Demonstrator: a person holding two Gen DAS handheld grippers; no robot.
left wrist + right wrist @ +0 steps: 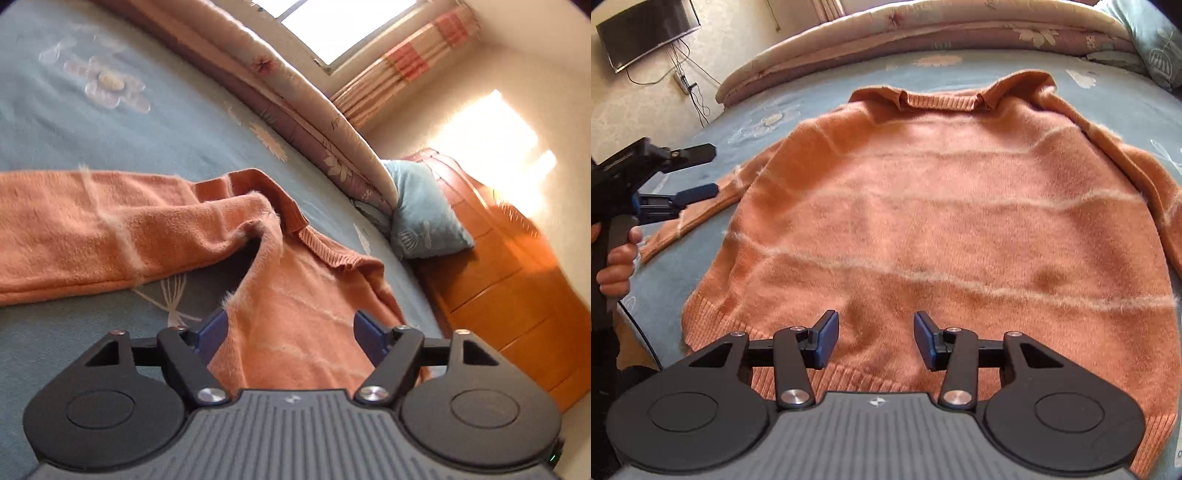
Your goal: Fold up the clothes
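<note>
We hover our right claw (874,339), half-open and empty, over the sweater's (942,221) hem, collar lying straight ahead.

- A home bedroom: a bed (820,79) under a blue floral sheet, a rolled quilt (295,92) along its far side.
- Striped curtains (402,70) at a sunlit window (340,26), a wooden dresser (509,280), a wall-mounted television (646,31).

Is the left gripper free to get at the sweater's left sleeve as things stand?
Probably yes: the left gripper is open and empty, and the sleeve lies flat on the bed just beyond it, uncovered.
</note>
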